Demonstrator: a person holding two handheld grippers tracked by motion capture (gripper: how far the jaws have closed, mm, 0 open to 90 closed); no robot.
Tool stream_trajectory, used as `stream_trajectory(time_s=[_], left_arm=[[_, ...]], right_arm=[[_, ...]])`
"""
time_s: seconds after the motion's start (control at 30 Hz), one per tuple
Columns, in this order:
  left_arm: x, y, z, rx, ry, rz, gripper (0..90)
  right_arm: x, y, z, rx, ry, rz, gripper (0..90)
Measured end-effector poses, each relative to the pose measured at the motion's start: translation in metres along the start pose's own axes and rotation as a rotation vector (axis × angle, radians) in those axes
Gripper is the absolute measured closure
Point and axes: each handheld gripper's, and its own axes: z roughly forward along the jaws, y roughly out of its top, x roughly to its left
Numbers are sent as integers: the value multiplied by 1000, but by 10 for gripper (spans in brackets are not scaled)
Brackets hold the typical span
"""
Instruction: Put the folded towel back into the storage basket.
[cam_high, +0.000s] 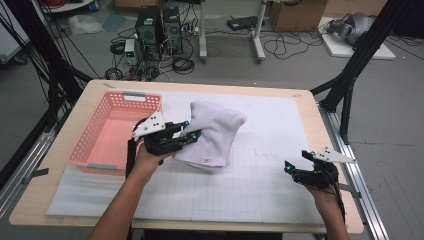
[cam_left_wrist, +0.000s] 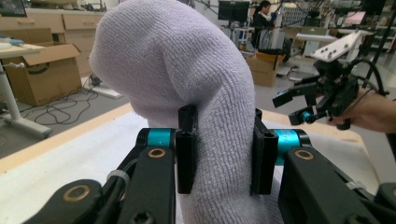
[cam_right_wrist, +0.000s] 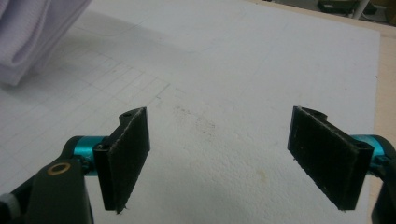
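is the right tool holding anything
No, the right tool stands open, with just the bare white grid mat between its black pads.

Place: a robotics lab or research workroom.
Floor: bare grey concrete beyond the fingers, strewn with loose cables.
Equipment: two computer towers stand on the floor behind the surface.
Frame: black metal struts flank the surface.
Storage: cardboard boxes and desks farther off.

Overhead view facing forward; two close gripper views, all sharing the white mat.
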Motion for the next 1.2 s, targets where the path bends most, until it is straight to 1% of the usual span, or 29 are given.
stream_trajectory(time_s=[0.03,0.17,0.23,0.33,0.47,0.73,0.77,0.93,1.03,1.2], left_arm=[[2,2,-4,-1,-1,0,692],[9,13,-20,-11,21,4,692],[13,18,-30,-18,41,3,692],[19,24,-45,-46,60,-17,692],[29,31,-62,-61,82,-22,692],[47,41,-94,-47,114,-23,691],[49,42,-98,-51,119,-26,691],[60,47,-119,-59,155,-33,692],[65,48,-132,-53,179,-29,692],[71,50,-153,-72,204,-18,692]], right_arm=[[0,0,0,-2,1,-3,196],[0,0,0,-3,2,2,196],[0,0,0,-5,1,1,196],[0,0,0,-7,1,1,196],[1,0,0,-7,0,1,196],[2,1,1,-3,1,0,196],[1,1,1,-6,-1,-9,196],[2,1,2,-2,0,-6,196],[2,1,2,-1,0,-11,196],[2,0,2,5,-8,-13,196]])
